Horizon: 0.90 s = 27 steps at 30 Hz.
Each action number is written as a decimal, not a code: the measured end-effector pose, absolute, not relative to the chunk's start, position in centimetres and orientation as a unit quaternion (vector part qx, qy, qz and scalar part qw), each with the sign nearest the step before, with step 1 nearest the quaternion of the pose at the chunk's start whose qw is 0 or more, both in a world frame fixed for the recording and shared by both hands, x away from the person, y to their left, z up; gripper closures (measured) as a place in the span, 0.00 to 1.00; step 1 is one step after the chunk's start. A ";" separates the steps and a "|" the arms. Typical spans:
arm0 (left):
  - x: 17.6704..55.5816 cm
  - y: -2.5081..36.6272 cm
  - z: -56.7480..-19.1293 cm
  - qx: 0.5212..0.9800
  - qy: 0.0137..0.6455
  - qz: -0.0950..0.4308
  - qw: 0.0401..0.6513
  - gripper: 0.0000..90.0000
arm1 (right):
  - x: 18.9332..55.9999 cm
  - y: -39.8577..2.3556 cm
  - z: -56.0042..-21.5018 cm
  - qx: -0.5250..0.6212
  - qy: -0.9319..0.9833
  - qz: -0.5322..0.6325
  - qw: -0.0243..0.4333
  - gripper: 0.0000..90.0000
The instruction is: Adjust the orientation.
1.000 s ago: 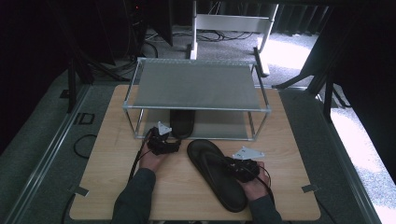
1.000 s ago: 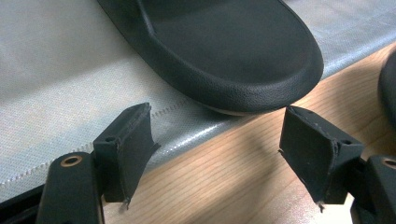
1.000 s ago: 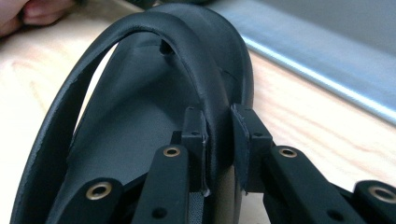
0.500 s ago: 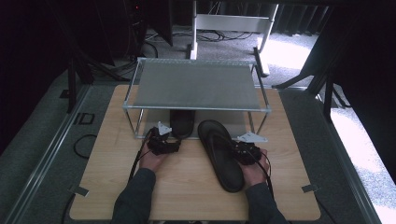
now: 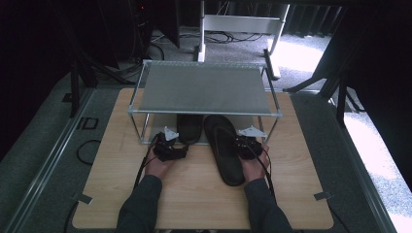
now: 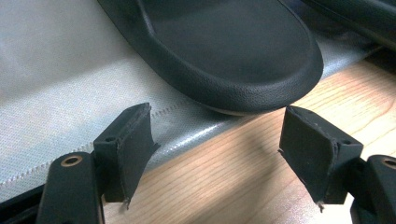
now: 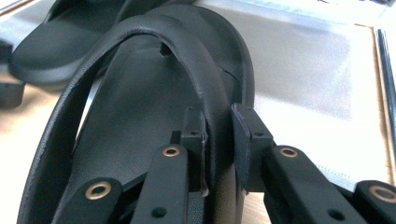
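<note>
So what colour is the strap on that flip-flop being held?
Black, like the whole rubber flip-flop; its strap shows best in the right gripper view.

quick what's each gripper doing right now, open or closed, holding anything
Left gripper: open, holding nothing; the heel of the first sandal lies just ahead.
Right gripper: closed on the strap of the second sandal.

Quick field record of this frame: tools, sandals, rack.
work: sliding a black sandal under the rack
right tool: shut on the strap of the right sandal
right sandal position: toe under the rack's shelf, heel out on the wooden table
left tool: open, holding nothing, jaws just short of the left sandal's heel
left sandal: lying on the rack's lower mat, under the top shelf
rack: metal frame, top shelf bare
</note>
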<state>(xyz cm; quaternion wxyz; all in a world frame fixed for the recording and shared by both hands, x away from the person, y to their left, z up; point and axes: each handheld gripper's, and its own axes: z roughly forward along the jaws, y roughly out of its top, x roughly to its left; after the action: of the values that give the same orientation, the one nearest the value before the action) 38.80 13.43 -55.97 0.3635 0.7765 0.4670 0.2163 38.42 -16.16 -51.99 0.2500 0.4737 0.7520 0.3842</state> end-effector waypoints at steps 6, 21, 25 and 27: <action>38.8 13.4 -56.0 0.776 0.467 0.217 0.364 0.29 | 39.1 -15.7 -52.4 0.489 0.739 0.385 0.259 0.84; 38.8 13.4 -56.0 0.776 0.467 0.217 0.364 0.29 | 36.6 -16.7 -52.8 0.458 0.758 0.395 0.242 0.53; 38.8 13.4 -56.0 0.776 0.467 0.217 0.363 0.29 | 34.4 -17.8 -52.8 0.439 0.769 0.401 0.234 0.49; 38.8 13.4 -56.0 0.776 0.467 0.217 0.363 0.29 | 33.5 -18.3 -52.8 0.431 0.774 0.401 0.234 0.48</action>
<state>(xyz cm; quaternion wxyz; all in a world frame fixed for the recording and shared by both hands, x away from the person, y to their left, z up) 38.78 13.41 -55.98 0.3633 0.7763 0.4671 0.2174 33.47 -18.30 -52.84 0.2335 0.4314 0.7739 0.4006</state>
